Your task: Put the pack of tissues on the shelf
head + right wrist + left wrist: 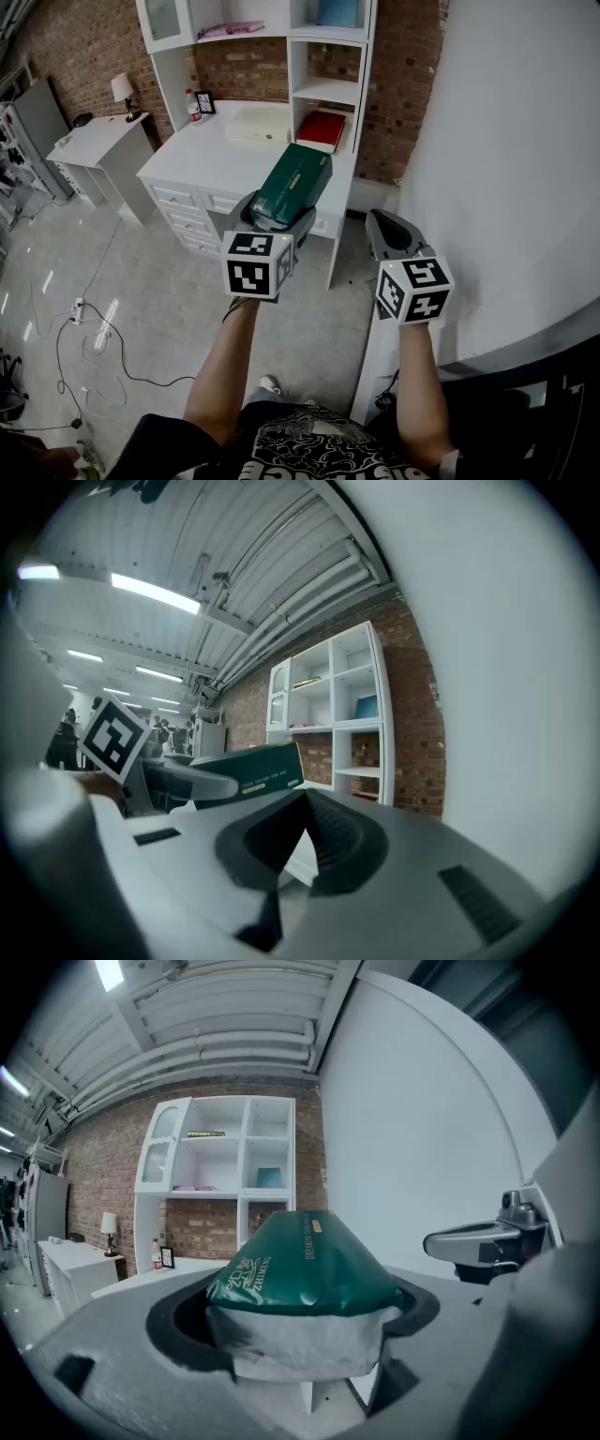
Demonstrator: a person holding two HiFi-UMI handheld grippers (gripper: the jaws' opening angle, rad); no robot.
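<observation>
A dark green pack of tissues [292,184] sits clamped in my left gripper [272,220], held in the air in front of the white desk [211,155] and its white shelf unit [323,89]. In the left gripper view the pack [300,1260] fills the space between the wide-set jaws, and the shelf unit [225,1166] stands beyond it. My right gripper [389,230] hovers to the right, shut and empty. In the right gripper view its jaws meet at a tip [305,803], with the pack [253,771] off to the left.
A cream box [257,123] lies on the desk, and something red [322,127] fills a lower cubby. A bottle [192,105] and a small frame [205,102] stand at the desk's back left. A side table [94,141] with a lamp [123,89] is further left. Cables [84,328] lie on the floor. A white curved wall [506,169] rises at right.
</observation>
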